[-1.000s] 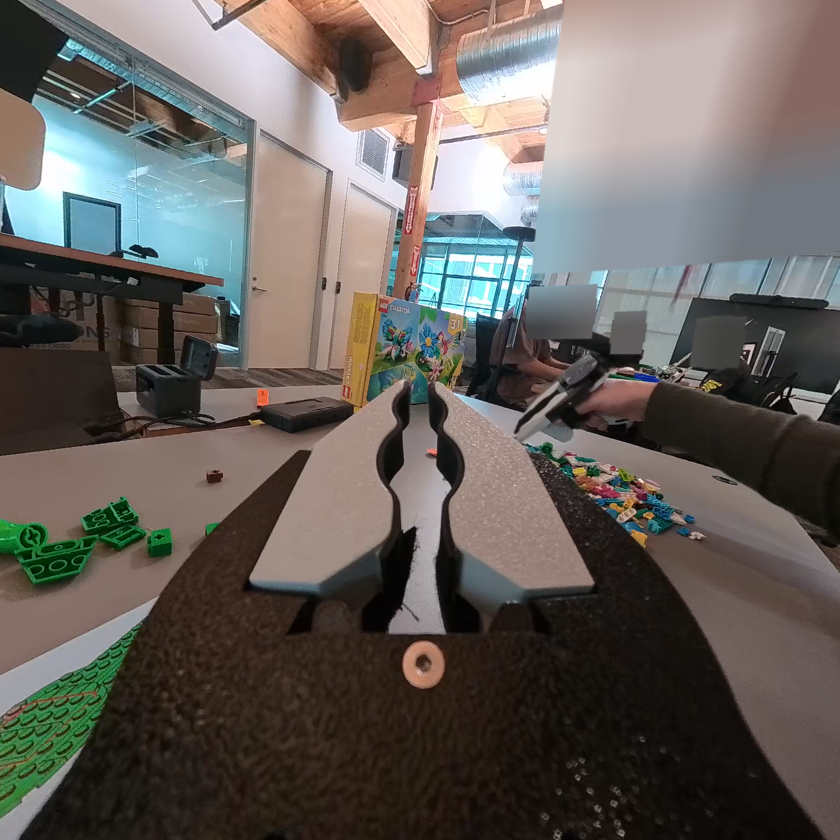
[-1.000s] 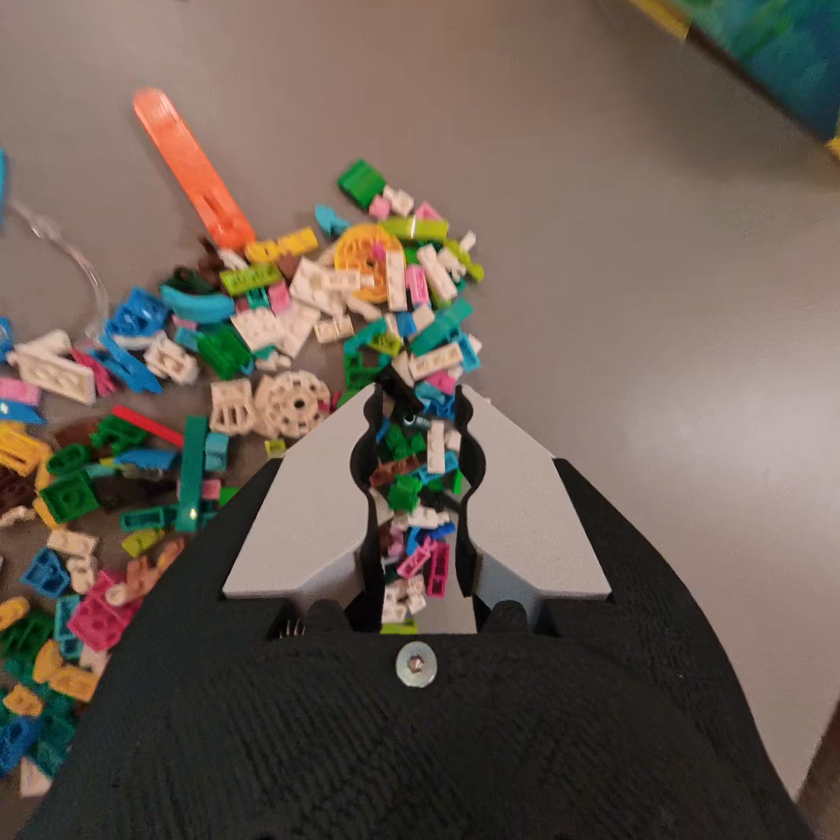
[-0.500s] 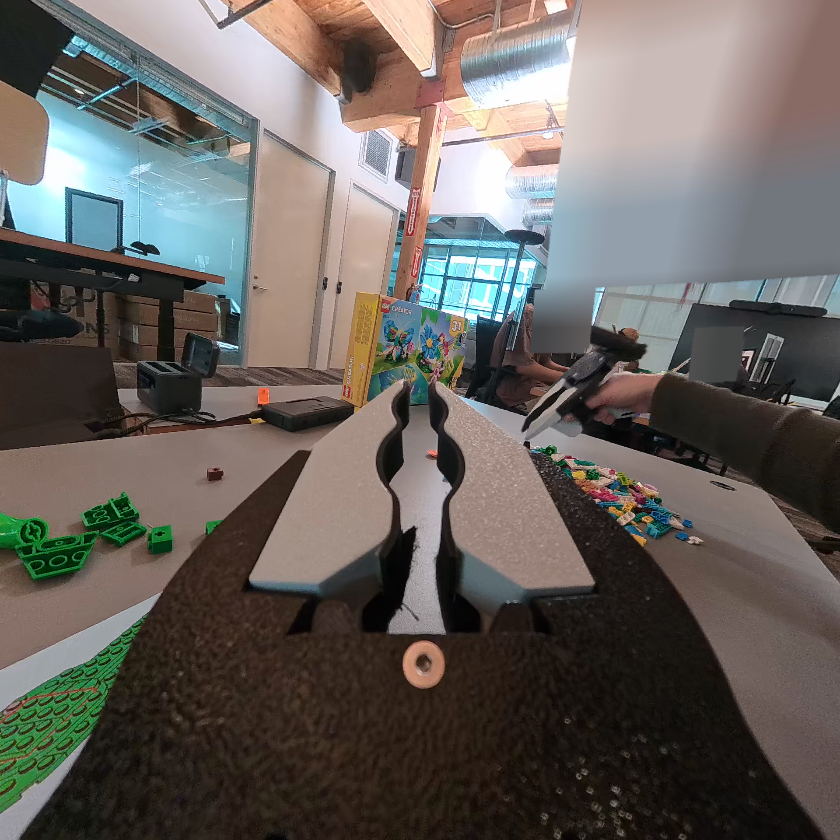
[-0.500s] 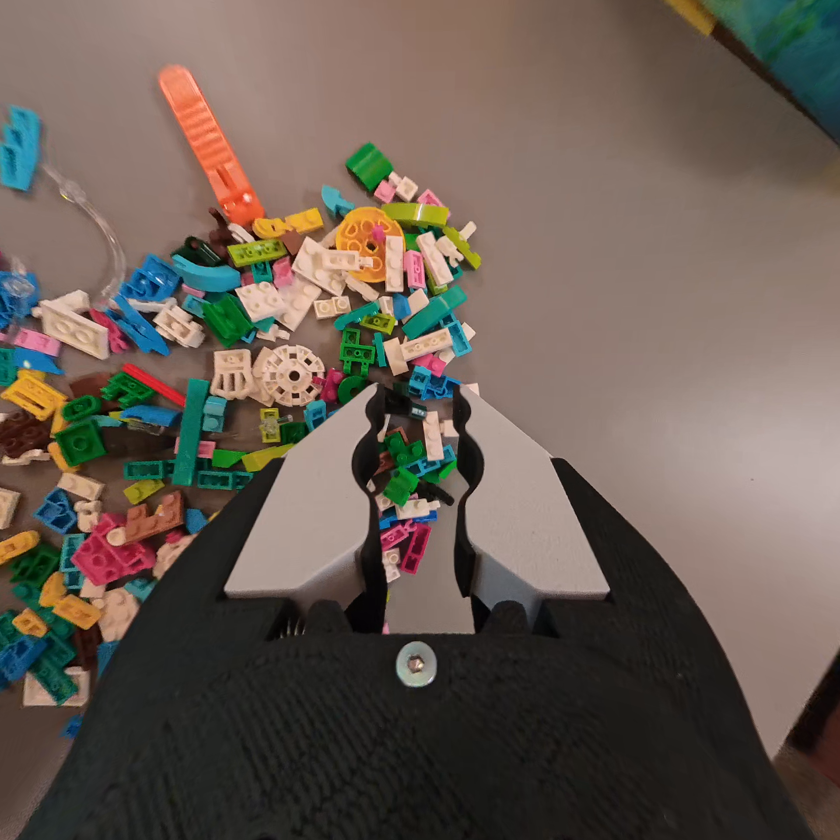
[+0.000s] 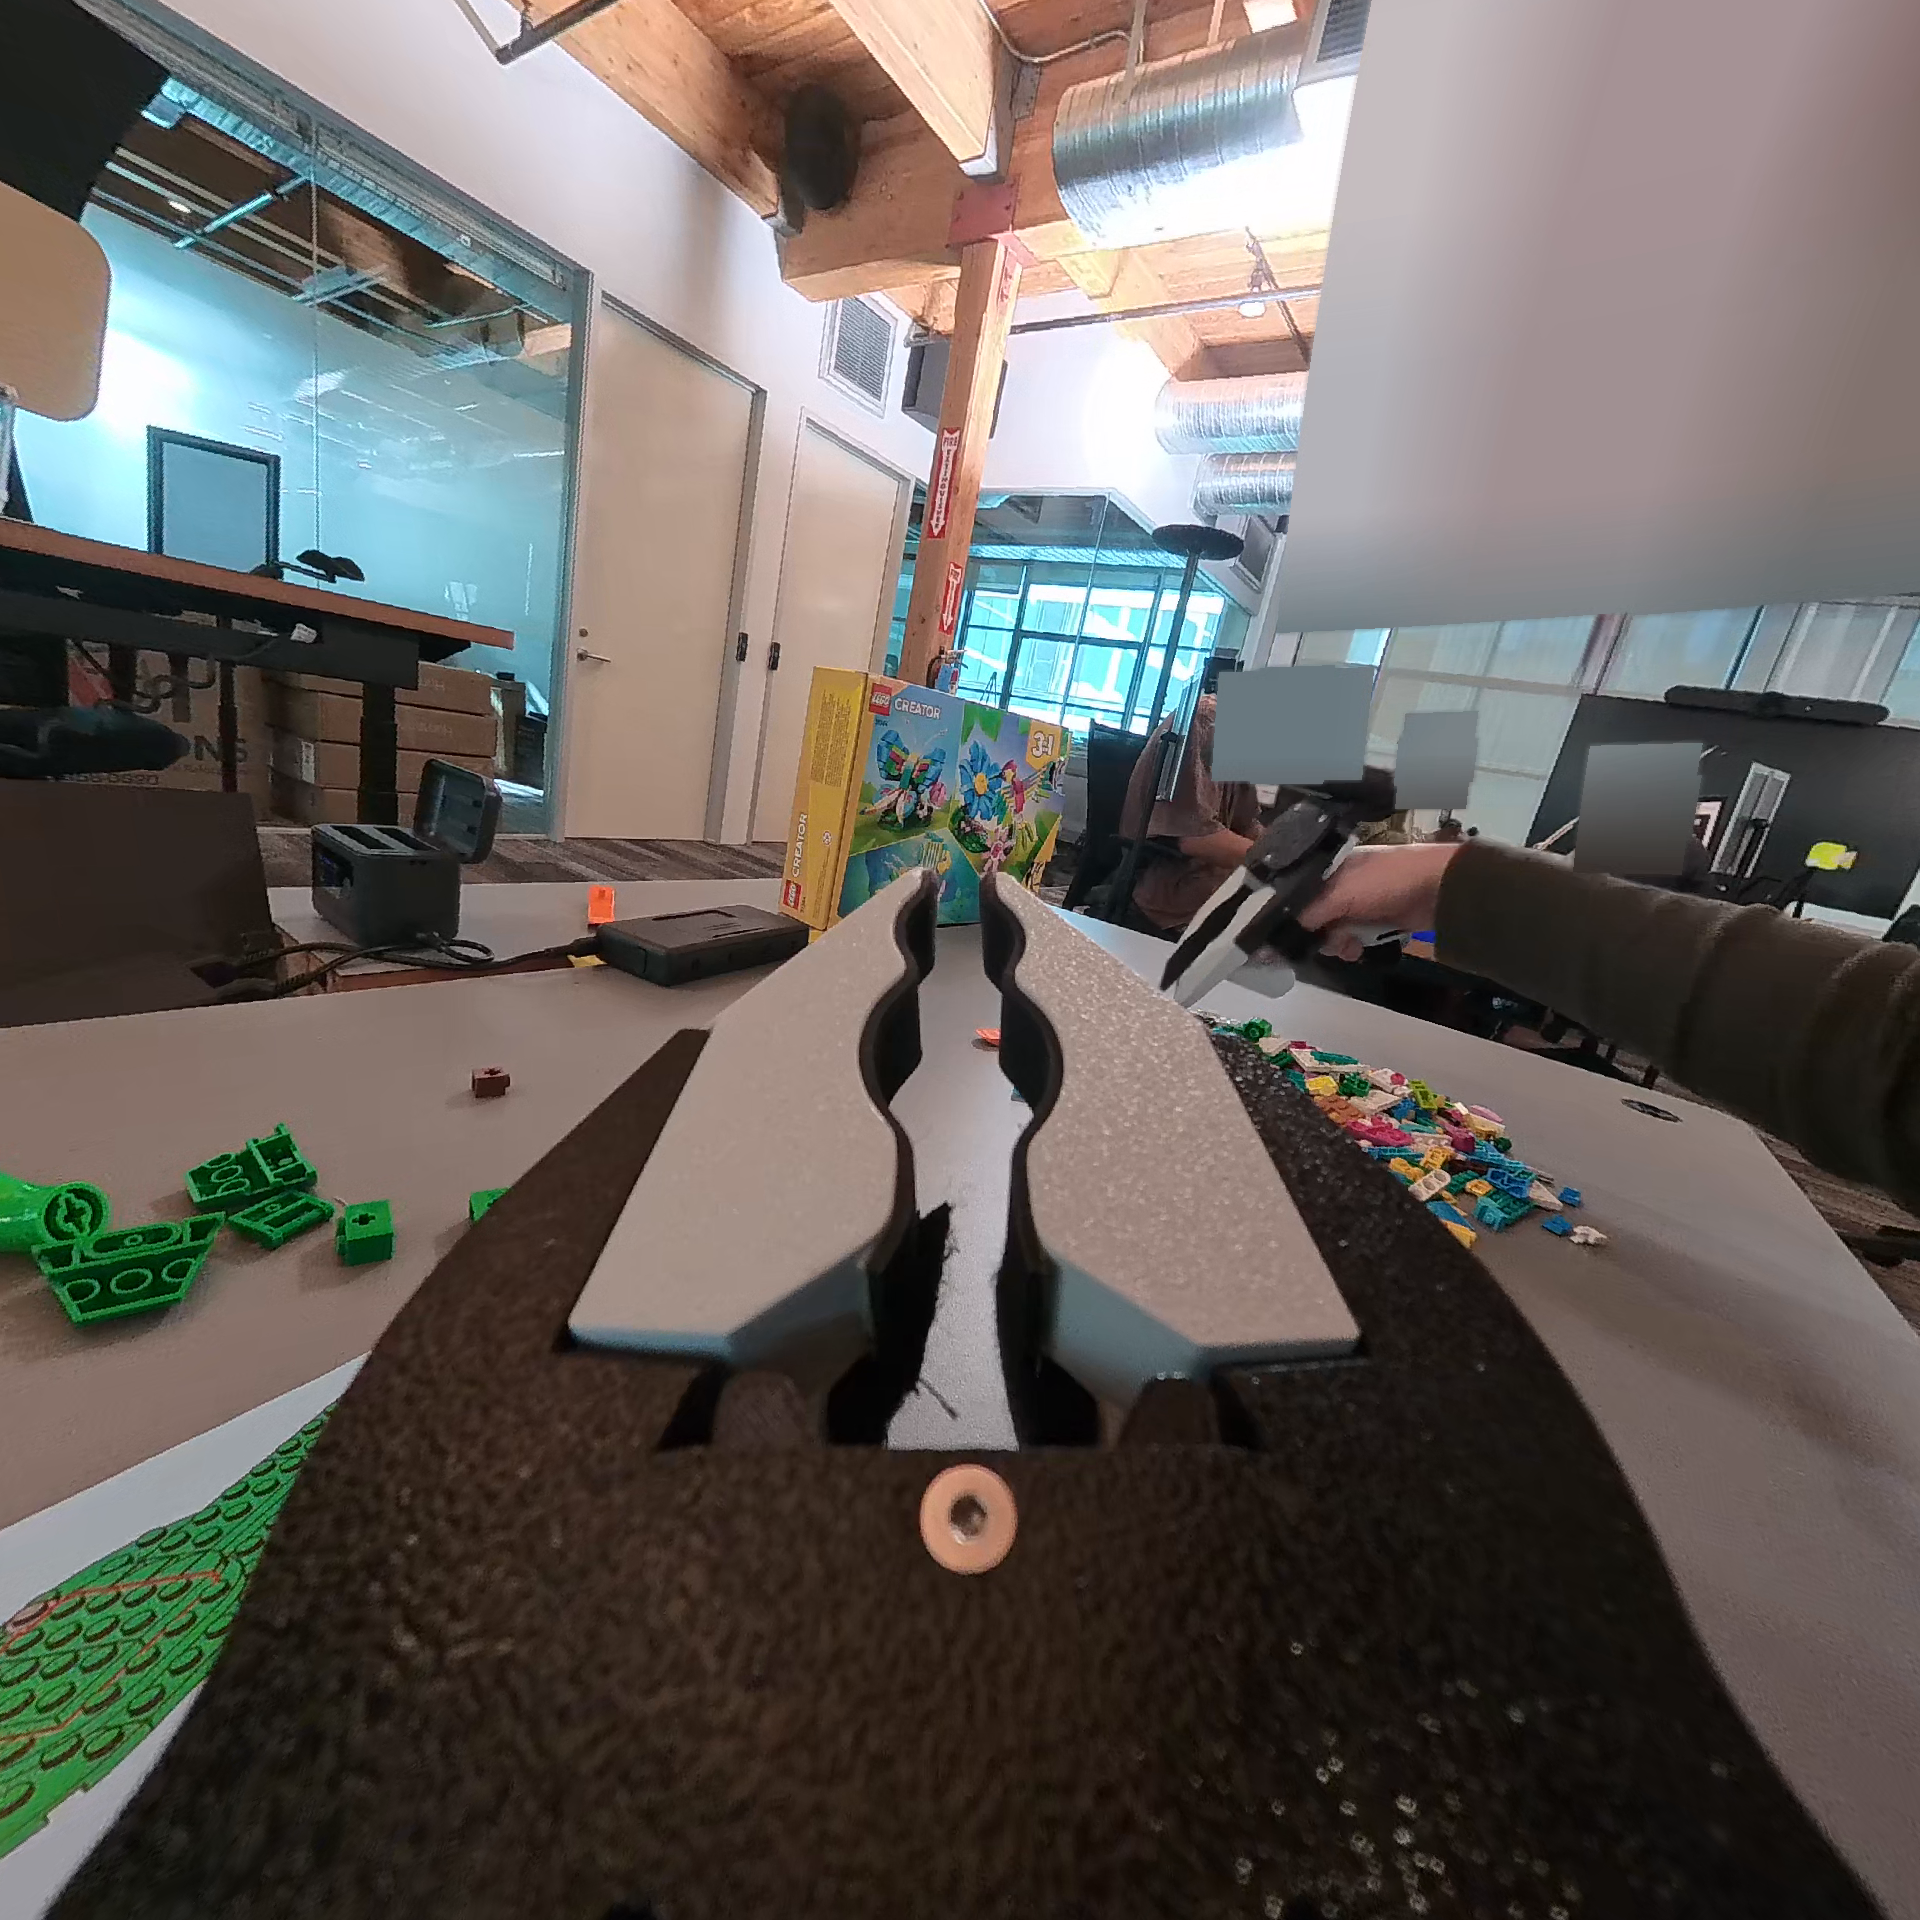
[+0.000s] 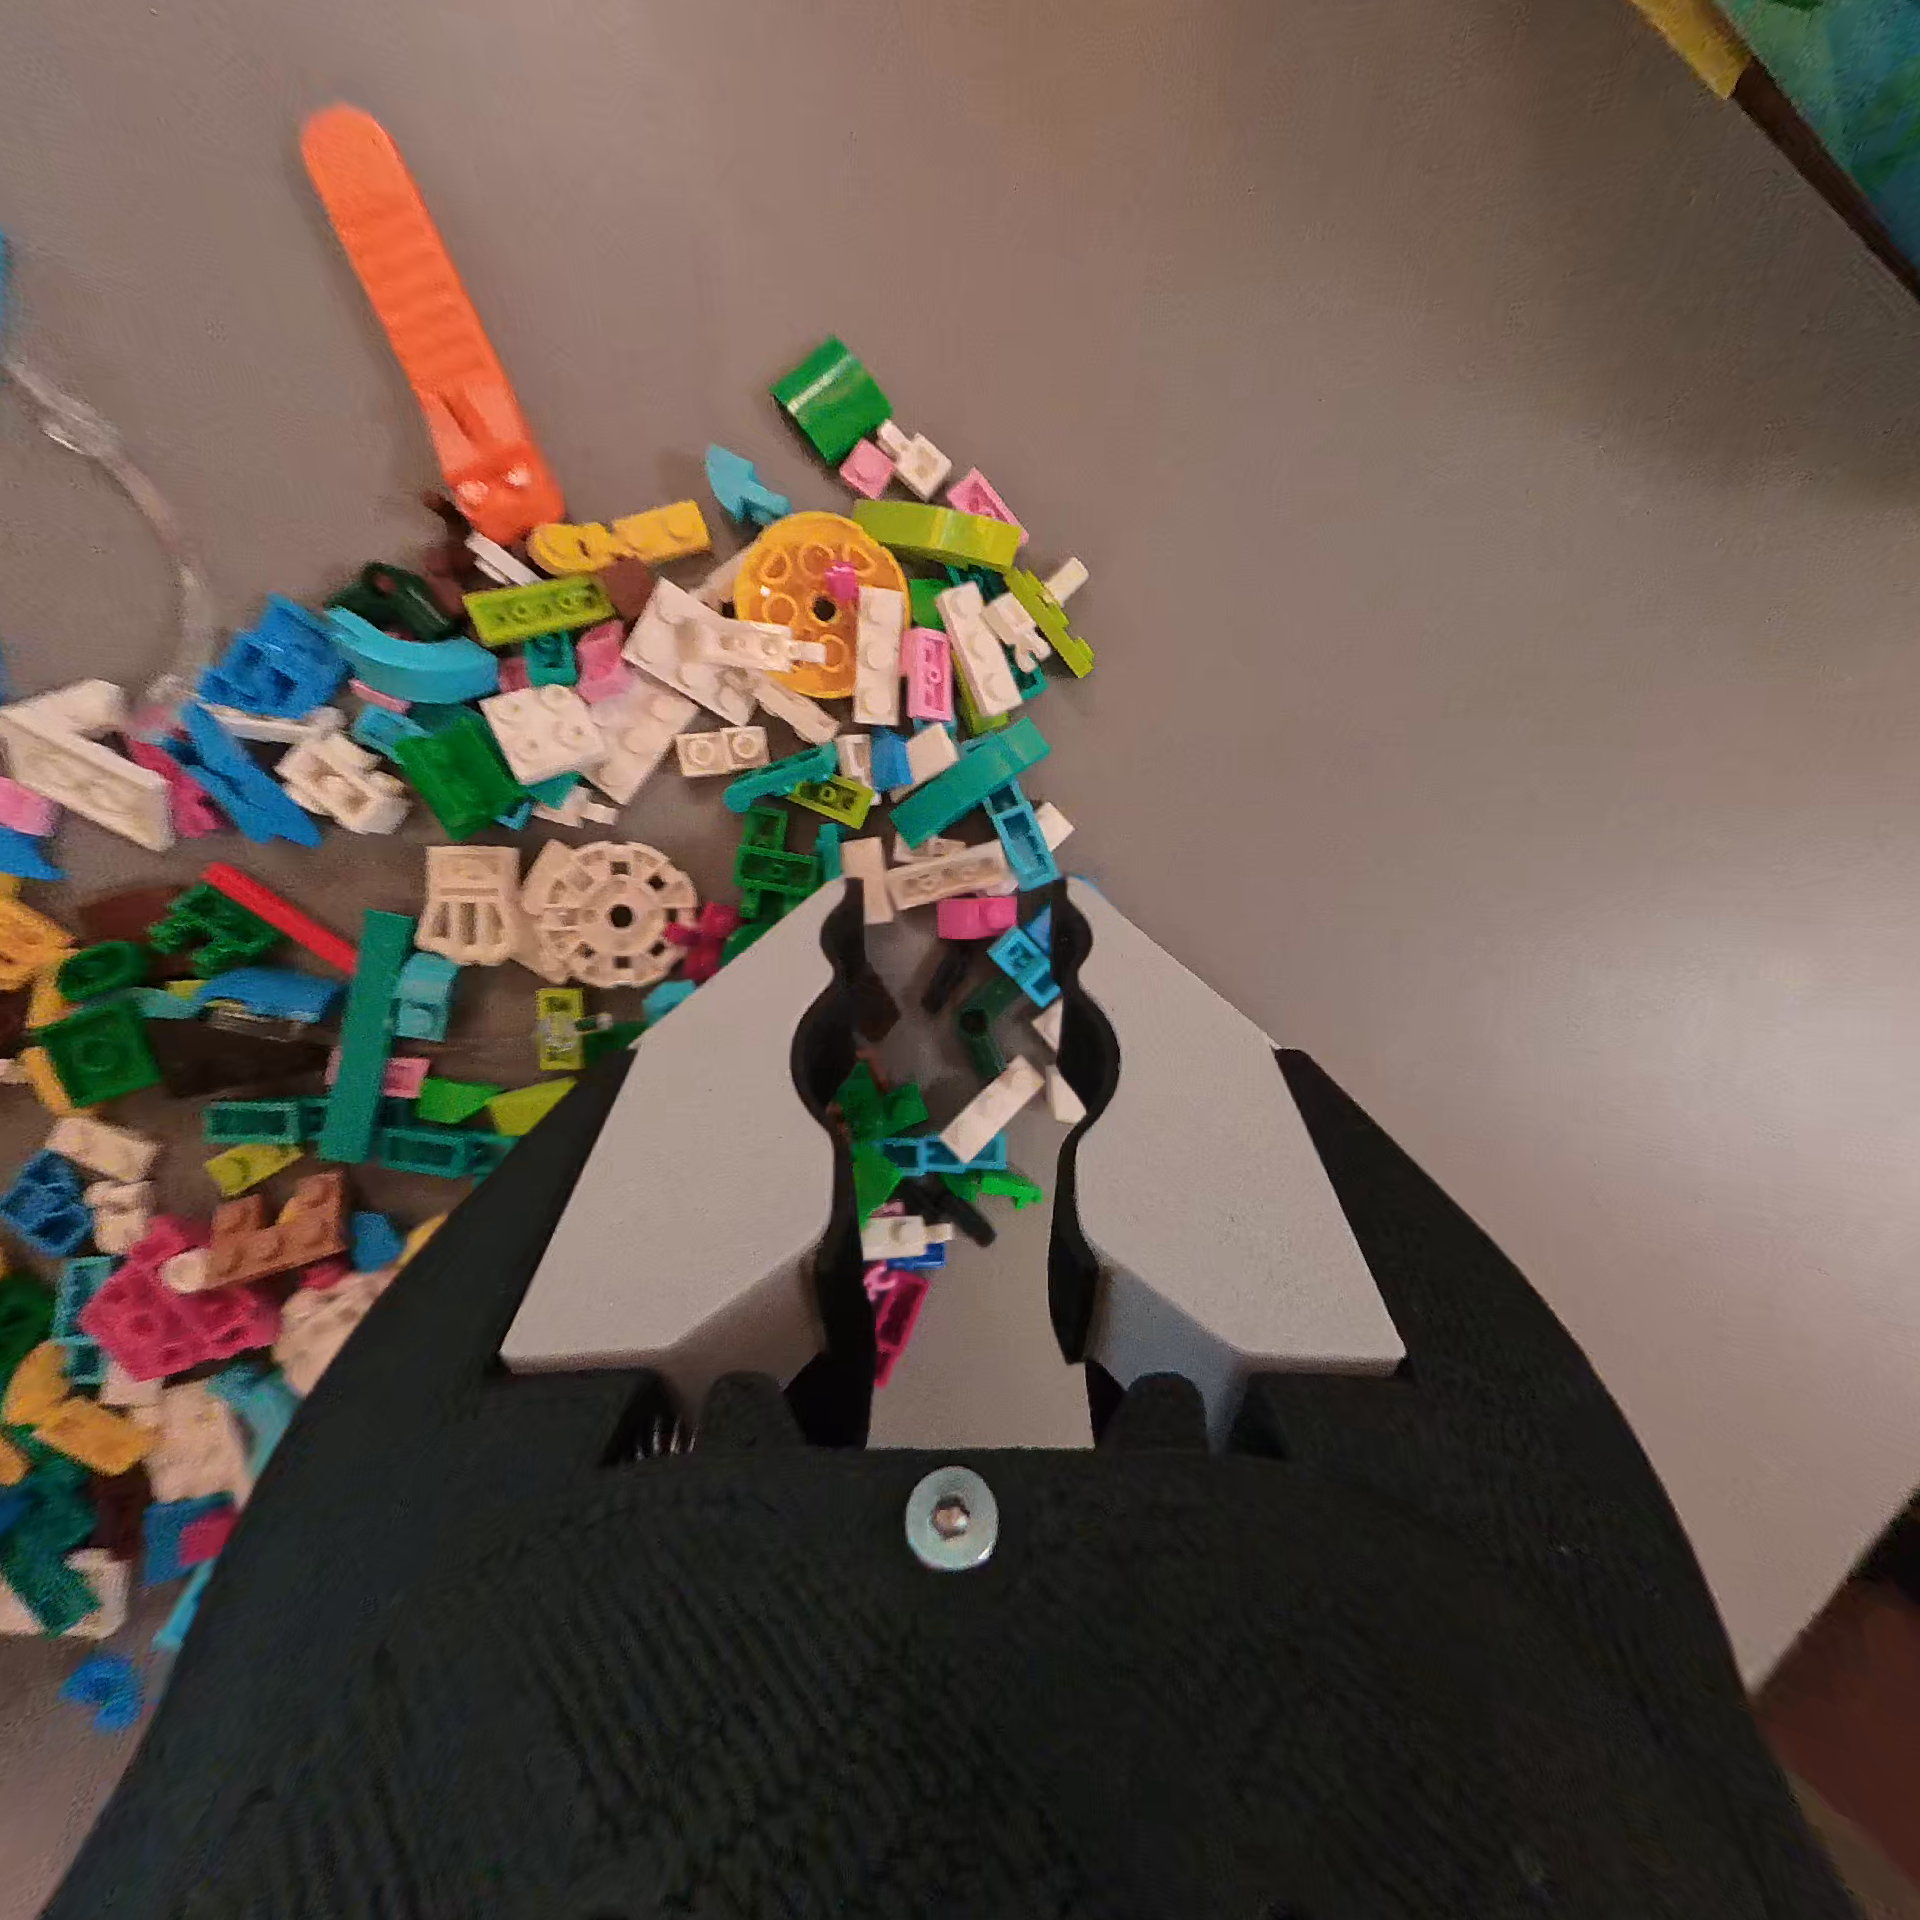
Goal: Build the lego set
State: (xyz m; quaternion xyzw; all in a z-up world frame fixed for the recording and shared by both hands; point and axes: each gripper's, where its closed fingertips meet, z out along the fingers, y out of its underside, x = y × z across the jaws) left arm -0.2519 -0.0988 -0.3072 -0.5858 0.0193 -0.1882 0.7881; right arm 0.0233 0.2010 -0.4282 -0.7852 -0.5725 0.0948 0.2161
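1. Right tool: aimed steeply down over the grey counter, jaws parted to a moderate gap and holding nothing. In the left wrist view it appears farther off, gripped by a hand on a dark-sleeved forearm reaching in from the right, tips just above the near end of the brick pile.
2. Left tool: held low and nearly level over the counter, jaws narrowly parted, nothing between them.
3. Loose lego pile: spread to the left of and under the right tool's fingers; small green, white and blue pieces show through the gap between them. An orange brick separator lies at the pile's far edge, a yellow round plate beyond the tips.
4. Left wrist view only: green bricks grouped on the counter to the left, a green printed sheet at the near left corner, the lego box upright beyond the tips.
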